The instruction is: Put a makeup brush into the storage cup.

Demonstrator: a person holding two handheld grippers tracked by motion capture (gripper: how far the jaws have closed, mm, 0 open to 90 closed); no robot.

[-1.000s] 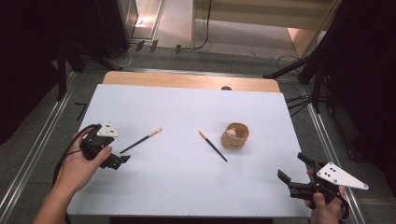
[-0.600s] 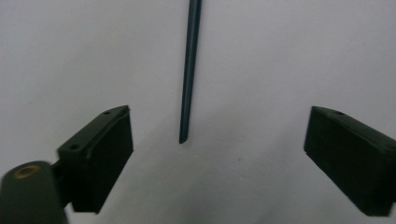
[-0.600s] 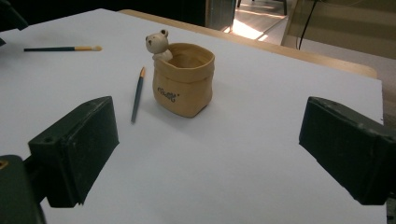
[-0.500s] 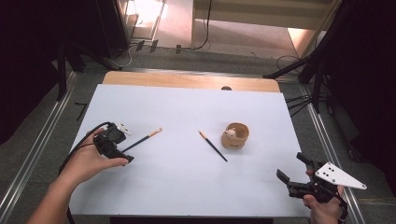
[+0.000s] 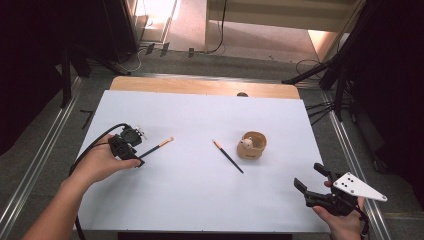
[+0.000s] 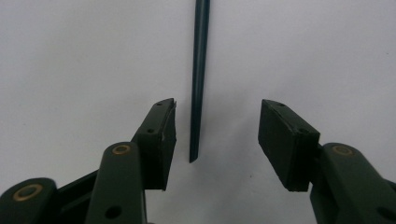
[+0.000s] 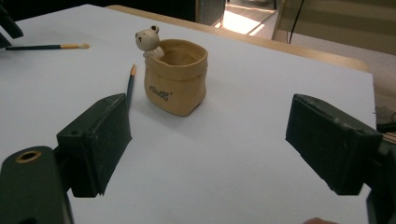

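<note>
We note left chopstick point(image 5: 156, 147), long axis toward 2 o'clock, tan tip far; left gripper point(image 6: 215, 135) jaws just closing astride dark end, untouched; right gripper point(image 5: 314, 181) gaping; white table point(image 5: 200, 200), dark room

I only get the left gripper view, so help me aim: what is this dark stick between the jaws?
Observer: A brush; its far end has pale bristles. The left gripper's jaws have just been closing round the handle and are not touching it yet.
Operator: Anything else around?
Observer: A second dark stick lies farther right, just left of a bear cup.
Operator: And the right gripper?
Observer: The right gripper is open at the near right corner, facing the cup.
</note>
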